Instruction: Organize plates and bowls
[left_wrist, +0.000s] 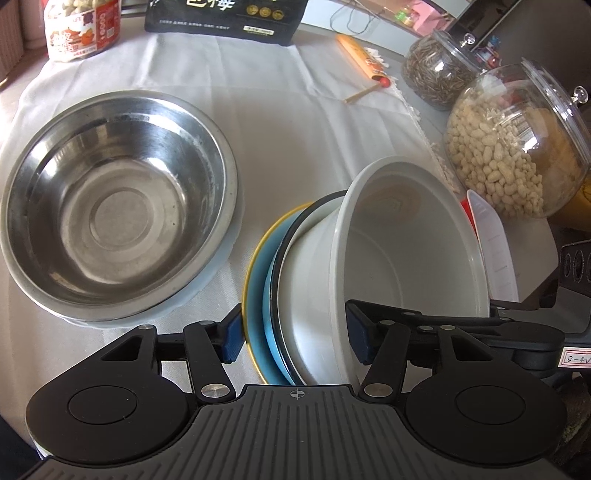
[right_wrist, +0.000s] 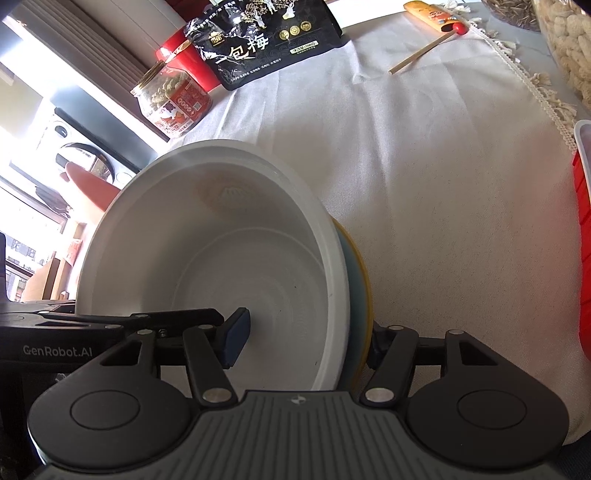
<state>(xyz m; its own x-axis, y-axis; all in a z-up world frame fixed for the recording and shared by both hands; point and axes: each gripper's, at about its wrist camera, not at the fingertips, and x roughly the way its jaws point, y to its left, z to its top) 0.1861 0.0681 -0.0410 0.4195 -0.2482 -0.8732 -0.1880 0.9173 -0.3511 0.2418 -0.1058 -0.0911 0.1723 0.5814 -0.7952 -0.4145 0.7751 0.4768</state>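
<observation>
A stack is held on edge above the table: a white bowl (left_wrist: 406, 251), a dark-rimmed dish (left_wrist: 291, 236) behind it, and a blue plate with a yellow rim (left_wrist: 255, 295). My left gripper (left_wrist: 295, 336) is shut on this stack, one pad on the plate's back and one inside the bowl. My right gripper (right_wrist: 303, 339) is shut on the same stack from the other side, with one pad inside the white bowl (right_wrist: 221, 258) and the other behind the blue plate (right_wrist: 360, 295). A large steel bowl (left_wrist: 118, 206) sits upright on a pale plate at the left.
A jar of peanuts (left_wrist: 513, 147) and a jar of seeds (left_wrist: 439, 70) stand at the right. A black snack bag (left_wrist: 225, 18), a labelled nut jar (left_wrist: 81, 26) and chopsticks (left_wrist: 365, 92) lie at the back. A red container (right_wrist: 583, 240) is at the right edge.
</observation>
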